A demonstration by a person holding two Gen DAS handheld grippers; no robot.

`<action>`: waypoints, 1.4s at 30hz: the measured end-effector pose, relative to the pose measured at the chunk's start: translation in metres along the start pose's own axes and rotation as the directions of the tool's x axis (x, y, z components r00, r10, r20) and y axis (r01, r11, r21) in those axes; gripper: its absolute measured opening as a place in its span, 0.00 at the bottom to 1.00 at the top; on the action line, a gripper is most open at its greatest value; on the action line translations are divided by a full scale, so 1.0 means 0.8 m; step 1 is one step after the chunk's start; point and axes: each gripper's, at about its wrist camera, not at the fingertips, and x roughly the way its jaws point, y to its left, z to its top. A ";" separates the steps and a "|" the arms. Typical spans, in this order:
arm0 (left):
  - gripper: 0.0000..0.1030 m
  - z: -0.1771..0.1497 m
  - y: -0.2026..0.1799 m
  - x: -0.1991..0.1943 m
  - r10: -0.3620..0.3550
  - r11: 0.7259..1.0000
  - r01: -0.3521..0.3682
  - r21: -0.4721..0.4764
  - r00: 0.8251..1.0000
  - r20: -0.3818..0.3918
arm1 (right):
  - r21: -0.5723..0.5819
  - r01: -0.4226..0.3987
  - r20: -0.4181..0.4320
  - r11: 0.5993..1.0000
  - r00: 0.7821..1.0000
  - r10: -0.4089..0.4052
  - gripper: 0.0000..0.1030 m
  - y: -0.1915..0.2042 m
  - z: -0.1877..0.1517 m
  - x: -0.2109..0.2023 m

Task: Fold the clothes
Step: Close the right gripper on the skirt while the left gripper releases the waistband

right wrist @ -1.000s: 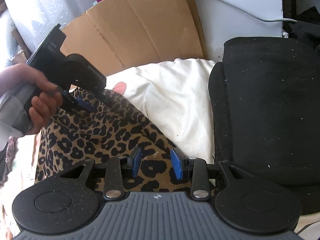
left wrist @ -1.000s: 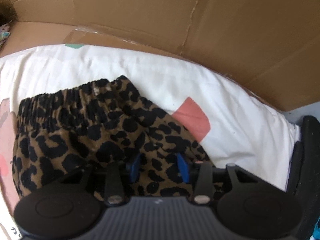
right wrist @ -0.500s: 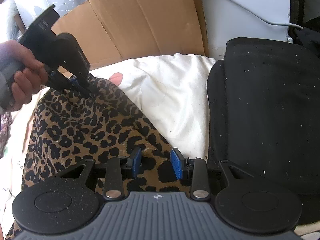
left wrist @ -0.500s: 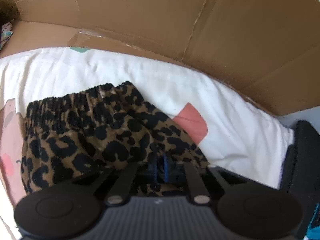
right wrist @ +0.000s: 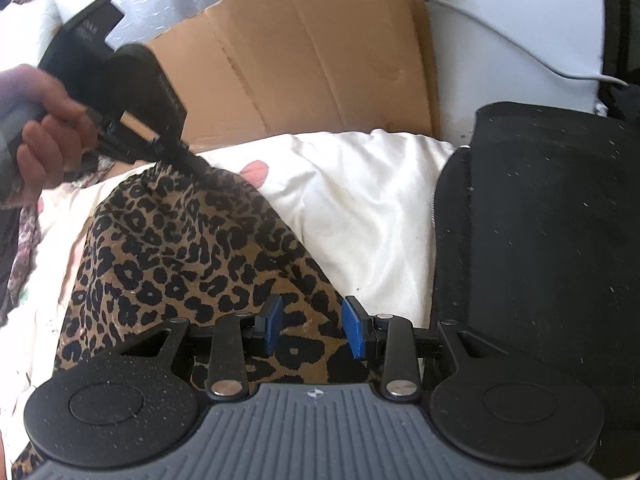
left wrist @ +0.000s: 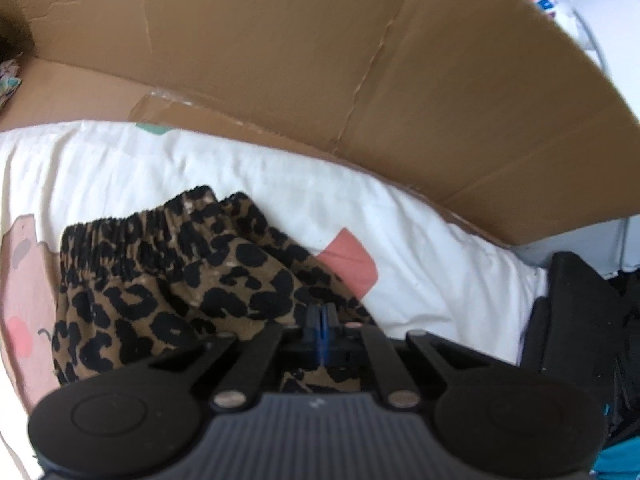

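Note:
A leopard-print garment with an elastic waistband lies on a white sheet. My left gripper is shut on a fold of it, blue pads pressed together. In the right wrist view the same left gripper, held by a hand, pulls the cloth up into a peak near the waistband. The garment slopes down from there toward my right gripper. Its blue pads stand apart over the lower edge of the cloth, not pressing on it.
A brown cardboard panel stands behind the sheet. A black cushion borders the sheet on the right. Pink and green patches mark the sheet. A white cable runs along the pale wall at the back.
The left gripper's pads closed on the leopard cloth and lifted it, so the fabric now peaks under them. The right gripper stayed where it was with its pads apart.

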 end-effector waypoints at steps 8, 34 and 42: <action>0.00 -0.001 0.000 -0.014 -0.033 0.999 0.033 0.022 0.999 0.013 | -0.046 -0.003 -0.044 0.999 0.999 0.001 0.37 -0.005 -0.006 0.013; 0.00 0.009 -0.026 0.030 -0.074 0.996 0.073 0.053 0.997 0.014 | 0.018 0.068 -0.066 0.998 0.996 -0.067 0.00 -0.007 -0.020 -0.019; 0.00 0.005 -0.031 0.065 -0.042 0.996 0.042 0.076 0.999 -0.004 | 0.050 0.084 -0.076 0.995 0.994 -0.080 0.00 -0.013 -0.026 -0.021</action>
